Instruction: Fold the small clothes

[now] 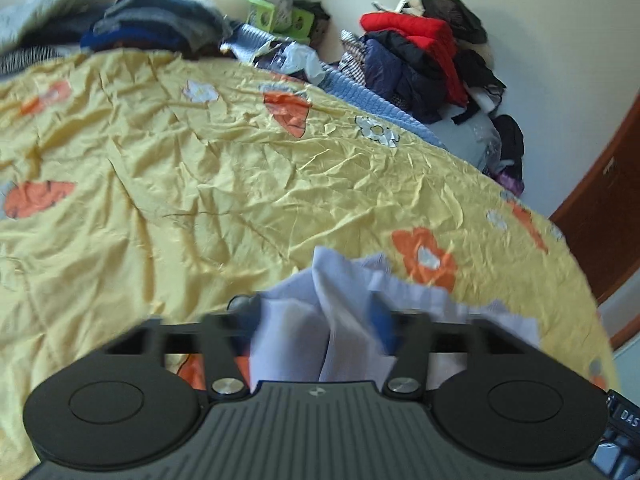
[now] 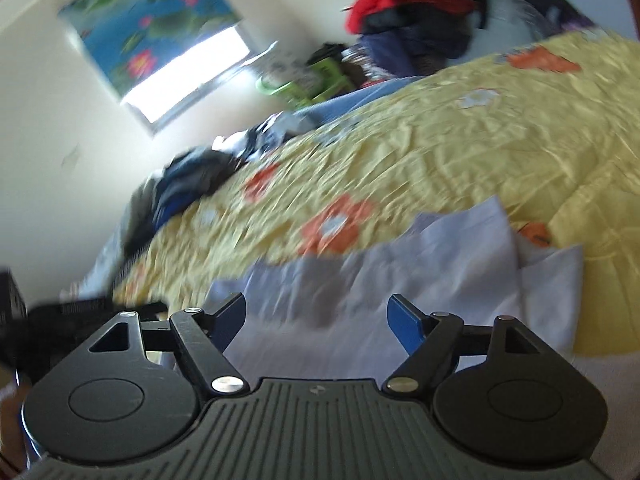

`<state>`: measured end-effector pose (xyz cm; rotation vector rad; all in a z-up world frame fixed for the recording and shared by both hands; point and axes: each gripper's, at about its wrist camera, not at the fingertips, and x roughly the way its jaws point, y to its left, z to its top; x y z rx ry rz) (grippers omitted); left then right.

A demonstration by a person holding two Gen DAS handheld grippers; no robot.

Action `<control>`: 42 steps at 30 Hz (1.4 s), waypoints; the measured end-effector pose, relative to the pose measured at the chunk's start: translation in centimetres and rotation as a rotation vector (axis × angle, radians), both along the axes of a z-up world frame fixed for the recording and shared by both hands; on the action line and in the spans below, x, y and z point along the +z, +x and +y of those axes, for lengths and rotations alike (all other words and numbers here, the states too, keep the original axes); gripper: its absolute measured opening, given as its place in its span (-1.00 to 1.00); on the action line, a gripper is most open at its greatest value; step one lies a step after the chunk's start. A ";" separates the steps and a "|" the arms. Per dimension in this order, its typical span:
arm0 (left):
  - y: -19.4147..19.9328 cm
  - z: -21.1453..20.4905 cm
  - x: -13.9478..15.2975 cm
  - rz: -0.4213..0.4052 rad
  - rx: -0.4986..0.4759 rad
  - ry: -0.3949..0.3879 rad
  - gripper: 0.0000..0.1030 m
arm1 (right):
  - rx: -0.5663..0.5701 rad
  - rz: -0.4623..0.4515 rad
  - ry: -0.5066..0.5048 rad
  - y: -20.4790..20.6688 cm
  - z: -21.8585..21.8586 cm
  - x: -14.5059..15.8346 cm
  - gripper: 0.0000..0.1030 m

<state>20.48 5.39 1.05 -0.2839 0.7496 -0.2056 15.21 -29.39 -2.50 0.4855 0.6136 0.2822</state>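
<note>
Both grippers have their jaws apart over the pale lilac garment (image 2: 400, 280) on the yellow floral bedspread (image 1: 200, 184). Left gripper (image 1: 316, 316) has cloth bunched loosely between them, right gripper (image 2: 318, 312) grips nothing. Looks like a let-go so the fold can settle.

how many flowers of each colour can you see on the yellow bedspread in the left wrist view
Counted in the left wrist view on the crumpled yellow floral bedspread; motion blur makes the edge ones less sure.
Orange flower prints: 6
White flower prints: 3
Total: 9
More may be hidden under the pale lilac cloth garment and the gripper body.
</note>
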 end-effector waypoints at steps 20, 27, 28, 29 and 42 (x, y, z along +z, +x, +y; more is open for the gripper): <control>-12.6 -4.2 -5.1 -0.069 -0.071 0.205 0.66 | -0.039 -0.019 -0.411 -12.1 6.2 -2.6 0.79; -13.6 -4.3 -6.0 -0.058 -0.075 0.216 0.66 | -0.046 -0.018 -0.418 -13.1 6.4 -3.0 0.80; -13.7 -4.3 -6.1 -0.059 -0.075 0.218 0.66 | -0.046 -0.017 -0.419 -13.2 6.4 -3.0 0.81; -13.8 -4.3 -6.1 -0.060 -0.076 0.221 0.66 | -0.047 -0.017 -0.419 -13.3 6.4 -3.0 0.81; -15.1 -2.2 -6.0 -0.098 -0.037 0.248 0.83 | -0.023 -0.043 -0.445 -15.6 8.0 -2.5 0.81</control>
